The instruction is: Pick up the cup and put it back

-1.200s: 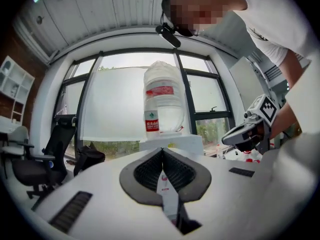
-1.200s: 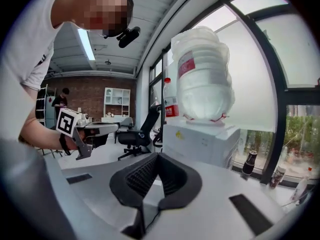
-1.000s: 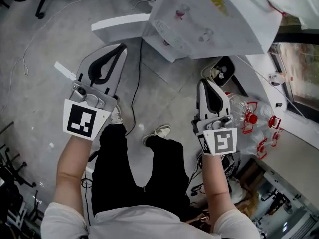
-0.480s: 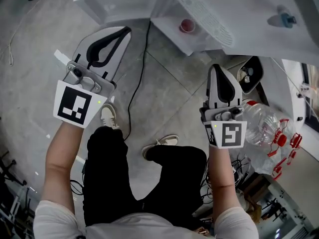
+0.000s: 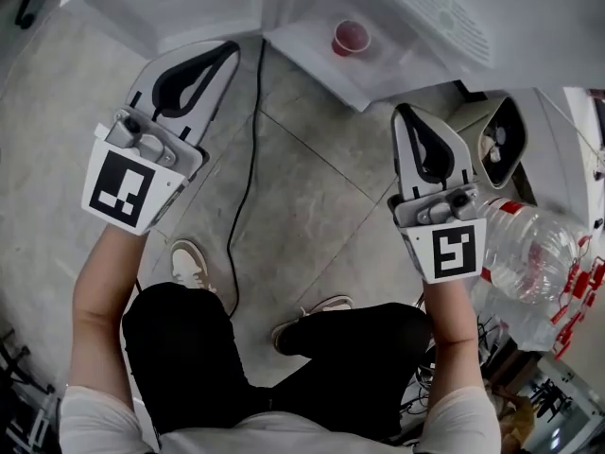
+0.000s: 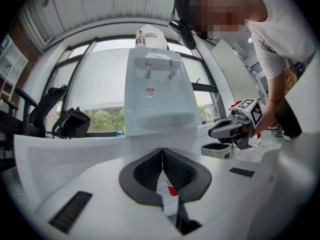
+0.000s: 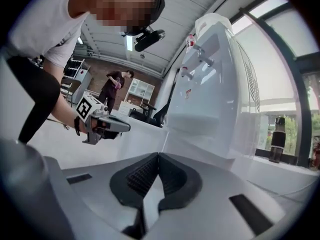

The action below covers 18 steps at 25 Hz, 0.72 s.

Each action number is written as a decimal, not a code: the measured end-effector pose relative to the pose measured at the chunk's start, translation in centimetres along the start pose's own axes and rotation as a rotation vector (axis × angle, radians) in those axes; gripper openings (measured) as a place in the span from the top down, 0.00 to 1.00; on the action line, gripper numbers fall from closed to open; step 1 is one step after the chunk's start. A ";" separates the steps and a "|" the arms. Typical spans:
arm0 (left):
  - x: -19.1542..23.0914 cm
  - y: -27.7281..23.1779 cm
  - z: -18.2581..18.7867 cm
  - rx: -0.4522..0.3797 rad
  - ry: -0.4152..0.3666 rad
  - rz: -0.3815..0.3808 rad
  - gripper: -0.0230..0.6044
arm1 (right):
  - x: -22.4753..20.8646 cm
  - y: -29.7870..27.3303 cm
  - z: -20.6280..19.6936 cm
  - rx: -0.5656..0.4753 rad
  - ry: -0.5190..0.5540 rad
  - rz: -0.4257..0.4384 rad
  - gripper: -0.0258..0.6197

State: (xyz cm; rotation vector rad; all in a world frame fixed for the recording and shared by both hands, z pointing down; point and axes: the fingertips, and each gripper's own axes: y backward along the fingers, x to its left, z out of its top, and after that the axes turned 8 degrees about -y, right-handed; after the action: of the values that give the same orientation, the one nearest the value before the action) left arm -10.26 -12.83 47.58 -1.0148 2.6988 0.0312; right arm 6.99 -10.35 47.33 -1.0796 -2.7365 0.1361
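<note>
Looks past right gripper [image 7: 159, 156], jaws pressed together on nothing, toward white water dispenser [image 7: 210, 84]; left gripper [image 7: 122, 127] at left.

The cup [image 5: 351, 37] sits in the water dispenser [image 5: 529, 36], ahead between the left gripper [image 5: 230, 51] and right gripper [image 5: 404, 113]; a water bottle [image 5: 534, 258] lies right of the latter.

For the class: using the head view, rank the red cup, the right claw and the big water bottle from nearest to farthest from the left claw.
1. The red cup: ahead, just right of the left claw.
2. The right claw: farther right.
3. The water bottle: far right, beyond the right claw.
</note>
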 end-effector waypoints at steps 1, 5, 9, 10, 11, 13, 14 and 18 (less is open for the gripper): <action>-0.4 -0.5 -0.6 -0.006 -0.004 -0.009 0.92 | 0.0 -0.1 0.1 -0.029 -0.012 0.008 0.93; -1.5 -2.9 -2.2 -0.042 -0.012 -0.043 0.92 | 0.1 -0.6 0.6 -0.103 0.039 0.008 0.93; -2.5 -5.4 -3.7 -0.029 0.031 -0.064 0.92 | -1.4 0.1 0.6 -0.116 0.014 -0.034 0.93; -2.8 -6.1 -4.0 -0.026 0.039 -0.073 0.92 | -1.7 0.5 0.4 -0.111 0.001 -0.041 0.93; -3.1 -6.7 -4.3 -0.024 0.044 -0.084 0.92 | -1.8 0.7 0.1 -0.103 -0.007 -0.043 0.93; -3.9 -8.2 -5.4 -0.014 0.054 -0.110 0.92 | -1.7 1.0 -1.1 -0.077 -0.013 -0.040 0.93; -4.3 -8.9 -6.2 -0.006 0.059 -0.124 0.92 | -1.5 1.1 -1.9 -0.059 -0.012 -0.039 0.93; -5.9 -11.6 -10.5 0.063 0.124 -0.172 0.92 | -0.7 1.6 -4.5 -0.022 -0.050 -0.038 0.93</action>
State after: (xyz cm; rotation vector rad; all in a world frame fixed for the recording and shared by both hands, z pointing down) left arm -0.90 -18.95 59.94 -1.2631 2.6906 -0.1527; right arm 9.54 -9.57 51.40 -1.0424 -2.8077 0.1289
